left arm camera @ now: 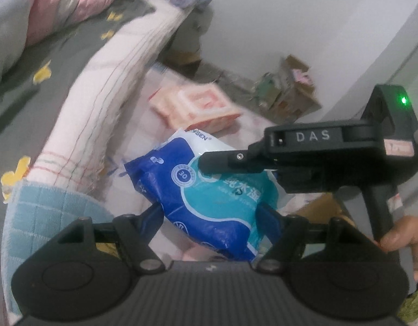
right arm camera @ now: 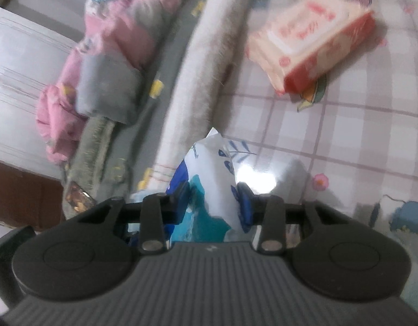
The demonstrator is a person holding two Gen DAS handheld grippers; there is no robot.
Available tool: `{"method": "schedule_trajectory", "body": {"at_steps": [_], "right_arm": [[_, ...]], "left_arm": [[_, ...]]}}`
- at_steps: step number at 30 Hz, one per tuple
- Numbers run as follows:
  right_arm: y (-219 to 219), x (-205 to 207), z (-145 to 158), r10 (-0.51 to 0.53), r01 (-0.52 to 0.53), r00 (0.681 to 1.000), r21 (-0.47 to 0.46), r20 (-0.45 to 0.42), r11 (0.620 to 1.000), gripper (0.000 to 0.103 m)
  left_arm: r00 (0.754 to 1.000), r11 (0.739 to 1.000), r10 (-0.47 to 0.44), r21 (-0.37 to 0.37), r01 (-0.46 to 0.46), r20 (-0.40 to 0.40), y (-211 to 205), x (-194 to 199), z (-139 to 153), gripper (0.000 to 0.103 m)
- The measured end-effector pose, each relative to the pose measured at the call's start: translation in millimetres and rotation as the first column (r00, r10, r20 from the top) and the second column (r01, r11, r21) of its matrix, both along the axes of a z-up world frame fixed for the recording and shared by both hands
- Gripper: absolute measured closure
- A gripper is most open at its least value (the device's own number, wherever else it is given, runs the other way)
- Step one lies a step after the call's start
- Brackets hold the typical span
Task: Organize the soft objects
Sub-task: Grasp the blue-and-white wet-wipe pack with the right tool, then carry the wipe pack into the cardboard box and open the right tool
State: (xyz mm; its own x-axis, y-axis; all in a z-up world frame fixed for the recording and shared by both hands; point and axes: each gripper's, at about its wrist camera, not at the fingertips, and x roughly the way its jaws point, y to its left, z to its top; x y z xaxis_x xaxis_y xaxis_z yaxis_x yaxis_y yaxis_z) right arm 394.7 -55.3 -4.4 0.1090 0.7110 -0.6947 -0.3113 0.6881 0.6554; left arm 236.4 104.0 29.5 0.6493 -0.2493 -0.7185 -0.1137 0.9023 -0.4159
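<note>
The left gripper [left arm camera: 211, 212] has its jaws closed on the lower end of a blue-and-white wipes pack [left arm camera: 209, 187], which is held in the air above the checked sheet [left arm camera: 165, 81]. The right gripper [right arm camera: 215, 201] grips the same wipes pack [right arm camera: 214, 179] from the other side, its jaws pressed into the wrapper; in the left wrist view its black finger [left arm camera: 225, 160] lies across the top of the pack. Beyond the pack, an orange-and-white wipes pack [right arm camera: 309, 43] rests on the sheet [right arm camera: 358, 125], well apart. A rolled pale towel [left arm camera: 111, 92] lies beside the sheet, and a pink quilt [right arm camera: 111, 49] sits further off.
</note>
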Motion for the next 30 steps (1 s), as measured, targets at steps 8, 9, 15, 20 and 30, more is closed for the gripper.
{"method": "schedule_trajectory", "body": {"at_steps": [8,9,15,20,30], "right_arm": [[-84,-62,53,-0.115,0.109,0.991,0.091,0.069,0.990,0.066],[-96,-71,57,-0.133,0.126,0.988,0.096,0.078,0.987,0.066],[-184,-128,69,-0.284,0.273,0.955,0.121,0.084,0.954,0.066],[-257,-171,57,-0.410,0.401,0.910,0.126,0.057,0.907,0.066],[-353,-214,-10,-0.584,0.589,0.808,0.167,-0.080,0.791,0.068]], "left_arm": [[0.985,0.991,-0.136,0.009,0.136,0.109,-60,-36,44,0.028],[0.981,0.988,-0.156,0.005,0.157,0.117,-68,-39,47,0.028],[0.941,0.948,-0.313,-0.018,0.317,0.131,-132,-51,53,0.028],[0.891,0.896,-0.440,-0.013,0.444,0.108,-192,-54,41,0.027],[0.825,0.825,-0.564,0.041,0.563,0.035,-269,-50,-3,0.027]]}}
